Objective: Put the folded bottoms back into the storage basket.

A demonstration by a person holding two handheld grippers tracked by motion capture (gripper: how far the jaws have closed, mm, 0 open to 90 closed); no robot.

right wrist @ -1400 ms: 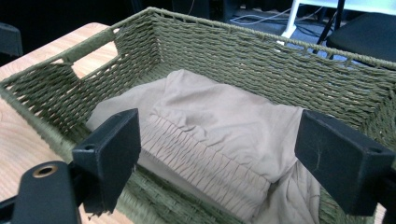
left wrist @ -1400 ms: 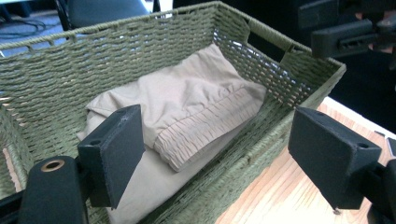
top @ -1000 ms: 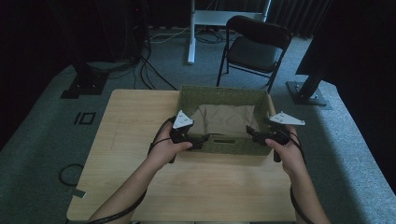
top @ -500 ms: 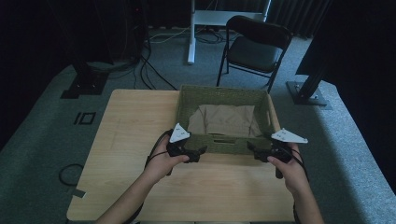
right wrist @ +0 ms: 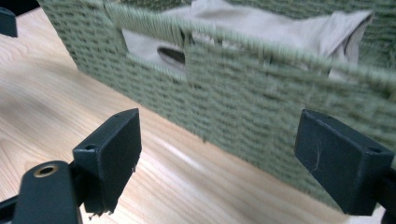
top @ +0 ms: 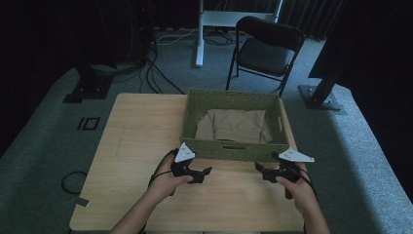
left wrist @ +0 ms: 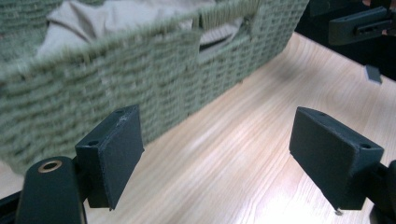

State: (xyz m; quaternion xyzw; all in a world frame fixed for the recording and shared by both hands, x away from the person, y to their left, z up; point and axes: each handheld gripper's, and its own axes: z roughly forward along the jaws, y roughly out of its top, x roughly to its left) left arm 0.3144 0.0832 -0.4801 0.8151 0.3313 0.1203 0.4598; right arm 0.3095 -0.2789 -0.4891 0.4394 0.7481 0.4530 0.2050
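A woven green basket [top: 234, 148] is sitting on the wooden counter [top: 141, 141], toward its twelve o'clock edge, with a folded beige cloth [top: 236, 126] lying inside it. The left hand-held gripper [top: 207, 171] is hovering over the counter just off the basket's near wall, at about seven o'clock from it, jaws spread wide and grasping nothing. The right hand-held gripper [top: 259, 170] is hanging at about five o'clock from the basket, likewise released and empty. In both gripper views the basket wall is facing the jaws, apart from the pads.
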